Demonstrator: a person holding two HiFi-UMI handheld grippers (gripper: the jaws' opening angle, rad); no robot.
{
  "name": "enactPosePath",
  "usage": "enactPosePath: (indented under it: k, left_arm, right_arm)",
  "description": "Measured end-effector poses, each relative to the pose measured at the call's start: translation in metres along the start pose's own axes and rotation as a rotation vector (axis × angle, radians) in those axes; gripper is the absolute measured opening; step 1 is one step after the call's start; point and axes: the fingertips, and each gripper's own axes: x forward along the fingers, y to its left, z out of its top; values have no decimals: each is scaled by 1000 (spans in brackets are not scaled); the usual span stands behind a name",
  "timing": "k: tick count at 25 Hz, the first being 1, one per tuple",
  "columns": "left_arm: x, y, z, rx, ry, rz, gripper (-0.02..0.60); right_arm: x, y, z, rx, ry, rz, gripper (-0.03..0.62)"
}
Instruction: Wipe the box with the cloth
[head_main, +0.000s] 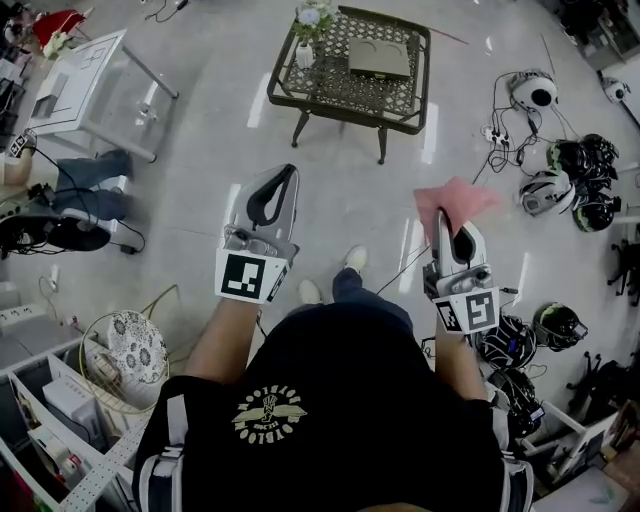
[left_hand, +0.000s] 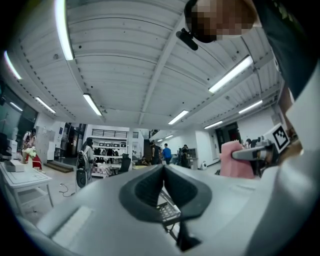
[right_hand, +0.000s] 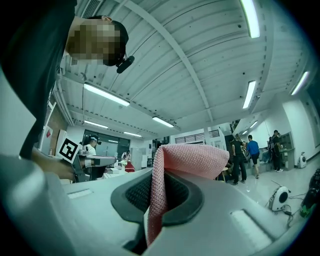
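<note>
On dark lattice desk (head_main: 300, 92), toward its far right corner: one flat tan box (head_main: 378, 58), lying level, nothing on top of it. At the desk's far left corner: one small white vase (head_main: 305, 52) with flowers, upright, apart from the box.

Over bare floor (head_main: 340, 200), well short of the desk's near edge:
- Left gripper (head_main: 291, 171): jaws pressed together, nothing between them; held out in front of the person, pointing toward the desk.
- Right gripper (head_main: 441, 224): jaws clamped on pink cloth (head_main: 455, 198). The right gripper view shows the cloth pinched edge-on in the gap, its free part folded over above the jaw tips. Cloth is clear of the box and the desk.

On floor to the right: several helmets (head_main: 572, 172) and cables. To the left: a white table (head_main: 90, 80).
</note>
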Motion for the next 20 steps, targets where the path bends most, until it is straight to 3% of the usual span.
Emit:
enactPosePath:
  k: [20]
  left_arm:
    - [110, -12, -19, 14, 40, 4, 0]
  right_arm:
    - [50, -92, -12, 42, -11, 17, 17]
